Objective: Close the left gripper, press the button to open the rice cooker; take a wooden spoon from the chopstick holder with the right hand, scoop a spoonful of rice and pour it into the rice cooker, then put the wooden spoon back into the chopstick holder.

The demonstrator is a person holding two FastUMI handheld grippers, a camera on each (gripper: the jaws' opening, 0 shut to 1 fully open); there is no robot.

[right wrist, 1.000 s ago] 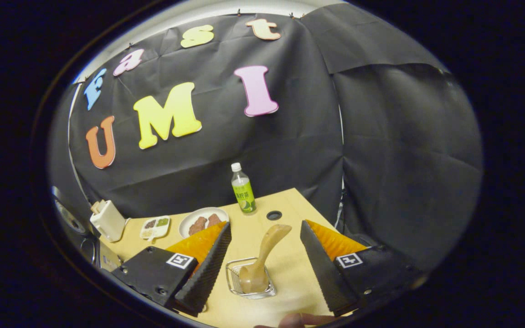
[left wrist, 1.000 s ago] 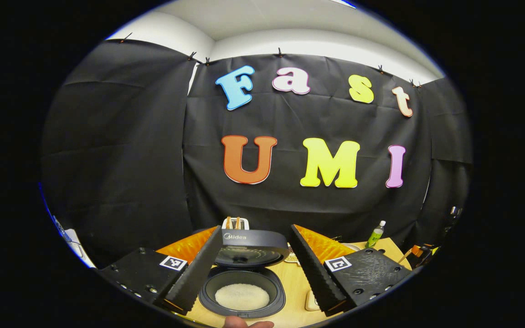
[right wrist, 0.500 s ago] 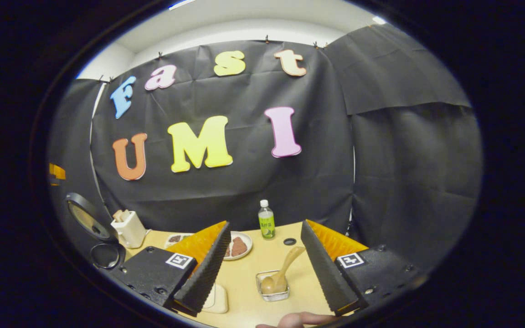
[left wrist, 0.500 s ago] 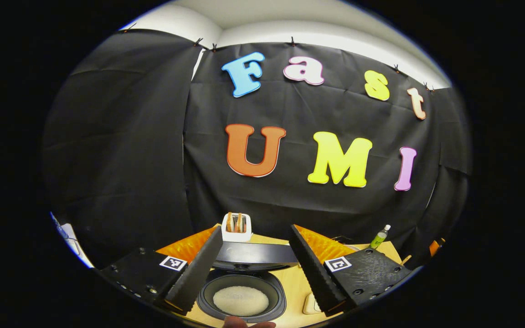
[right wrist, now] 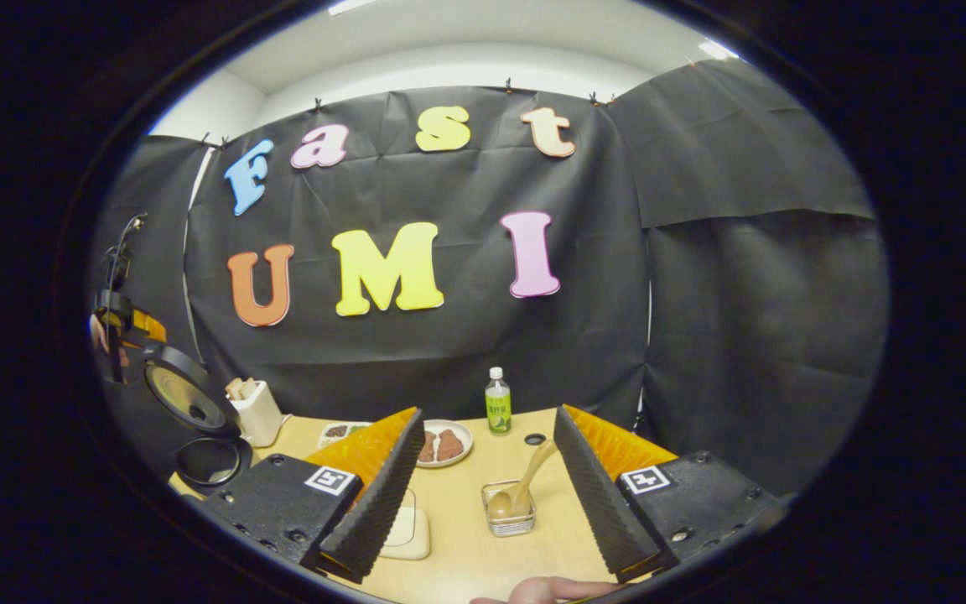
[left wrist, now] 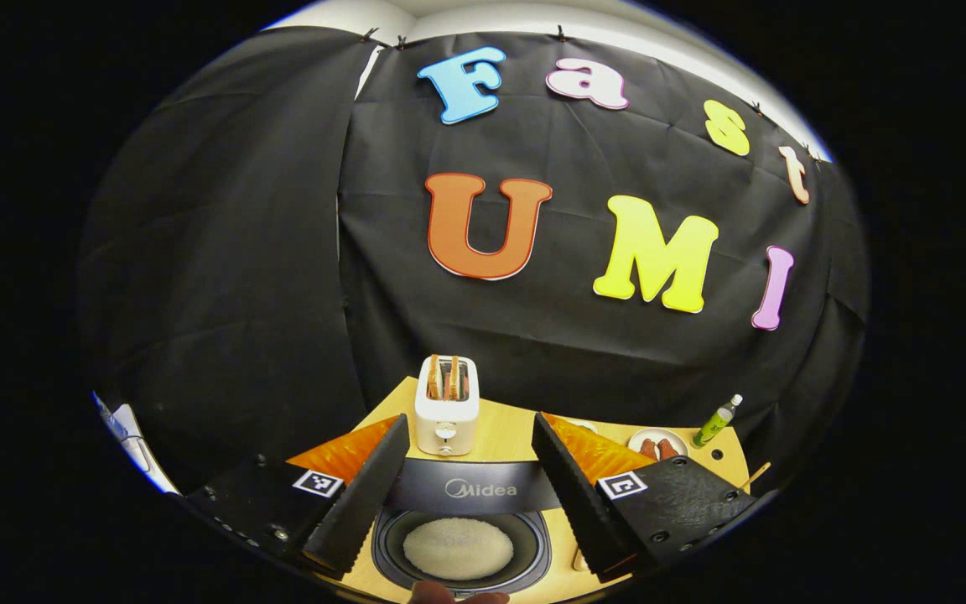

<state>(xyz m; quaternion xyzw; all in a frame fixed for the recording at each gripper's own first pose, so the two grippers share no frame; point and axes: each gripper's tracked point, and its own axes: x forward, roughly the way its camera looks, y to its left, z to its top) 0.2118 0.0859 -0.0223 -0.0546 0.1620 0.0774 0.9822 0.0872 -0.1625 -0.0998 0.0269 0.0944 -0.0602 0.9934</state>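
The left tool (left wrist: 466, 503) hangs over the open rice cooker (left wrist: 459, 549), its fingers spread wide with nothing between them. Directly below and between those fingers sits the pot with white rice (left wrist: 458, 547) in it; the raised lid (left wrist: 475, 488) stands just ahead, and a toaster (left wrist: 446, 404) beyond it on the tabletop (left wrist: 508, 432). The right tool (right wrist: 487, 495) is also spread and empty. Ahead of it, between its fingers, the wooden spoon (right wrist: 525, 482) leans in the chopstick holder (right wrist: 509, 520). A plate (right wrist: 445, 443) and a bottle (right wrist: 497, 403) stand farther off.
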